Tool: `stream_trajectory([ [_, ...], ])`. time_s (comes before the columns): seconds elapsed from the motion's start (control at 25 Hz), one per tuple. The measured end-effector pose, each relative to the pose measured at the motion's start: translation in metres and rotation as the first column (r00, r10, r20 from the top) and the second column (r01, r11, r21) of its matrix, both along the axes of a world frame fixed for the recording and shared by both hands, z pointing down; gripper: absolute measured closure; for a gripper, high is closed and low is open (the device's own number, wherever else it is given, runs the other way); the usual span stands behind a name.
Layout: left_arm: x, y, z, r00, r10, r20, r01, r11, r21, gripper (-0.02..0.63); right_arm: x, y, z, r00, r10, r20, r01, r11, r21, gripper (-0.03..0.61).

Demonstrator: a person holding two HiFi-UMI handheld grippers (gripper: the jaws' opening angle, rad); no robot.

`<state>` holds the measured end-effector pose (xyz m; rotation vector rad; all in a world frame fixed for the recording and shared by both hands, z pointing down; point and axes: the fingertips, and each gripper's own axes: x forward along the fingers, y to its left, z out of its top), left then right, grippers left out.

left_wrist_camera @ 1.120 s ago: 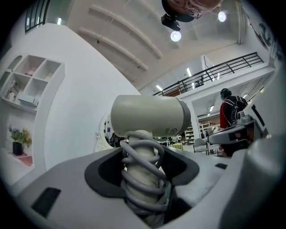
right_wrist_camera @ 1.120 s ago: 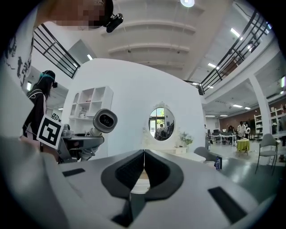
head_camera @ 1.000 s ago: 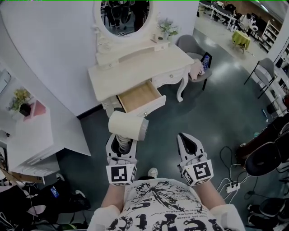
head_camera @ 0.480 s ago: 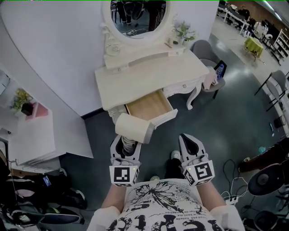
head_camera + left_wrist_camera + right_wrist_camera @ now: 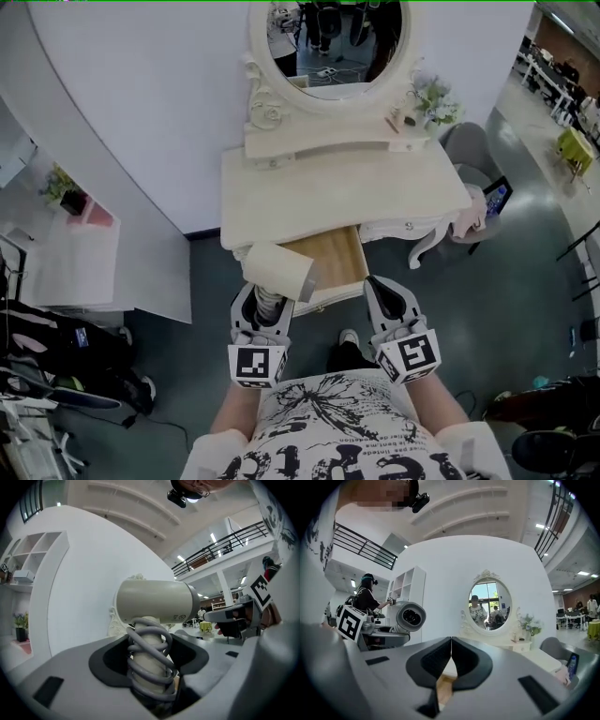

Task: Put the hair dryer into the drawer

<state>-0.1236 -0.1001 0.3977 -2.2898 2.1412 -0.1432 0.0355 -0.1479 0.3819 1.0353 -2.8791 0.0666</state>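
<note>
A cream hair dryer (image 5: 277, 270) with its grey cord coiled round the handle stands upright in my left gripper (image 5: 258, 307), which is shut on the handle (image 5: 147, 656). Its barrel (image 5: 157, 601) points right in the left gripper view. The dryer's head overlaps the left front corner of the open wooden drawer (image 5: 330, 257) of the cream vanity table (image 5: 342, 190). My right gripper (image 5: 383, 295) is shut and holds nothing, just below the drawer's front edge. In the right gripper view the dryer (image 5: 410, 616) shows at the left and the right gripper (image 5: 451, 660) has its pads touching.
An oval mirror (image 5: 328, 42) and a small plant (image 5: 433, 97) stand on the vanity's back shelf. A grey chair (image 5: 480, 161) with a pink cloth sits to the right. A white cabinet (image 5: 70, 267) and dark bags (image 5: 66, 356) lie at the left.
The vanity and its drawer have come nearer and moved rightward in the head view as the person stepped forward. Both grippers now reach the drawer's front edge, the dryer still held.
</note>
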Motion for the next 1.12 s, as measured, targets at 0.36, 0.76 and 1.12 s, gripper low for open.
stream_trajectory([
  [0.36,0.022,-0.085,0.028,0.993,-0.113,0.019,0.114,0.991,-0.075,0.360,0.002,-0.120,0.004,0.984,-0.176,-0.011,0.176,0.984,-0.022,0.560],
  [0.76,0.044,-0.128,0.148,0.986,0.140,0.095,-0.095,0.921,-0.377,0.360,-0.006,-0.162,0.055,0.974,-0.224,-0.040,0.216,0.966,-0.145,0.561],
  [1.12,0.038,-0.159,0.243,0.916,0.383,0.119,-0.248,0.775,-0.582,0.360,-0.025,-0.180,0.108,0.985,-0.167,-0.045,0.152,0.961,-0.233,0.560],
])
